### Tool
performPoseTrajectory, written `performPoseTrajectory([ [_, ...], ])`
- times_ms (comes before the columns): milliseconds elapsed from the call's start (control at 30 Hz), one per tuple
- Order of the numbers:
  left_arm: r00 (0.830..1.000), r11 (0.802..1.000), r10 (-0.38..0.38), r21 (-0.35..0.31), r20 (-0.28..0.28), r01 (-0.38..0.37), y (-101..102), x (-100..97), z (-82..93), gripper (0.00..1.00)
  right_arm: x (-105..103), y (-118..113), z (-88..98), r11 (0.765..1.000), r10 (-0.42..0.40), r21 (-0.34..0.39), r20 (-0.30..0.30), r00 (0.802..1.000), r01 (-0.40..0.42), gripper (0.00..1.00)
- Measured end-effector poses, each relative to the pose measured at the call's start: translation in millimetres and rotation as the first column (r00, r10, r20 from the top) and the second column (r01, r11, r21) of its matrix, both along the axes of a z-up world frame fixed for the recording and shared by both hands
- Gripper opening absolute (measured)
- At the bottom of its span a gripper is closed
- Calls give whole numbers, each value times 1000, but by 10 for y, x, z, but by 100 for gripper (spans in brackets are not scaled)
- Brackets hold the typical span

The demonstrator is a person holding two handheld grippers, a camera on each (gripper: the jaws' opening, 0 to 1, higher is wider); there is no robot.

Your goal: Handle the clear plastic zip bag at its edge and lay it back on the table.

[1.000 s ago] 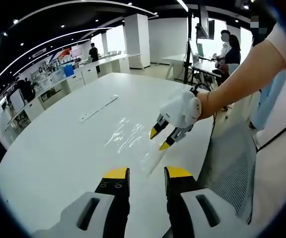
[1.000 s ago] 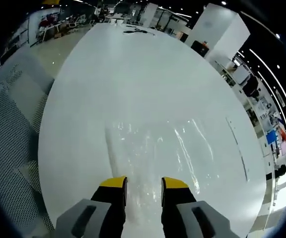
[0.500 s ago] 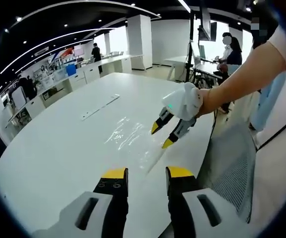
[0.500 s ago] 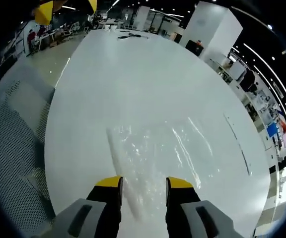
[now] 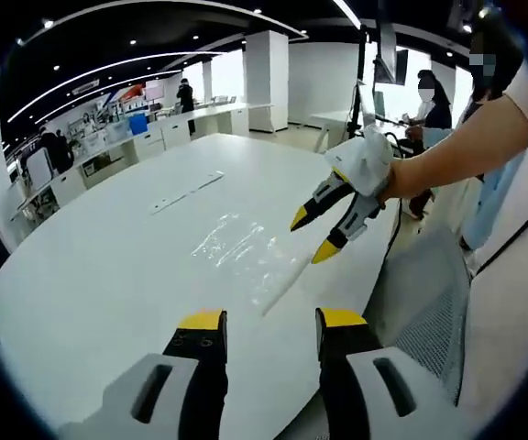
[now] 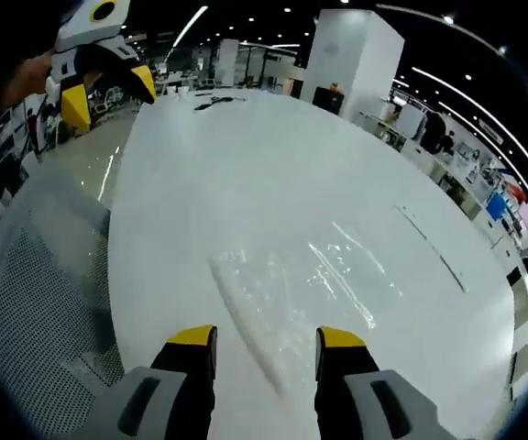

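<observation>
Broadly, I see a smooth white oval table [image 5: 108, 275] bearing the crinkled, glossy clear zip bag [image 5: 246, 252], lying flat. My right gripper [image 5: 321, 234] hovers above it, jaws spread, empty; my left gripper [image 5: 266, 323] likewise open, empty.

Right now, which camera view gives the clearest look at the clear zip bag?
The right gripper view: the zip bag lies flat on the white table just ahead of that view's own tongs, its near edge distinct. In the left gripper view the bag sits farther off, mostly glare, below the right gripper.
</observation>
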State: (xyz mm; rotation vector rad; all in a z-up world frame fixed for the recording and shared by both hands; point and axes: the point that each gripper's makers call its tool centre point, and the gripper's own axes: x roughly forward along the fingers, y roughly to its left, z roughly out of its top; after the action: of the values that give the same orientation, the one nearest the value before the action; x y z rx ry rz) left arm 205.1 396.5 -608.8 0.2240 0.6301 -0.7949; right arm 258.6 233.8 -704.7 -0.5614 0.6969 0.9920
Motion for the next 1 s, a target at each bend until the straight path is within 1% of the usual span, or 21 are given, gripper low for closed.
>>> performPoseTrajectory([
  [167, 1000, 1000, 24, -14, -11, -24, 43, -91, -95, 42, -120, -50, 166, 996, -51, 80, 0, 999, 50, 48],
  [200, 1000, 1000, 26, -17, -11, -26, 47, -104, -106, 42, -136, -63, 201, 992, -66, 110, -2, 998, 66, 50],
  [233, 999, 999, 30, -19, -10, -30, 49, -119, -111, 43, -152, -84, 218, 990, -74, 118, -1, 997, 74, 51],
  [333, 999, 999, 43, -29, -6, -43, 65, -140, -176, 45, -239, -139, 254, 984, -100, 150, -8, 995, 100, 52],
  [433, 998, 998, 58, -39, -2, -58, 57, -179, -171, 48, -304, -177, 264, 978, -115, 172, -15, 993, 116, 55],
  [533, 997, 995, 80, -55, 0, -80, 84, -188, -216, 50, -351, -219, 264, 972, -131, 193, -16, 991, 131, 58],
  [733, 993, 990, 118, -75, -7, -118, 123, -223, -297, 53, -463, -247, 310, 954, -170, 245, -26, 985, 171, 63],
  [800, 992, 989, 128, -80, -8, -128, 123, -247, -334, 54, -495, -250, 330, 944, -190, 269, -33, 981, 191, 65],
  [900, 990, 987, 140, -82, -8, -140, 138, -280, -404, 55, -550, -249, 362, 936, -205, 287, -29, 978, 205, 68],
  [1000, 987, 983, 158, -91, -11, -158, 154, -310, -434, 55, -587, -268, 399, 923, -234, 309, -27, 972, 231, 71],
])
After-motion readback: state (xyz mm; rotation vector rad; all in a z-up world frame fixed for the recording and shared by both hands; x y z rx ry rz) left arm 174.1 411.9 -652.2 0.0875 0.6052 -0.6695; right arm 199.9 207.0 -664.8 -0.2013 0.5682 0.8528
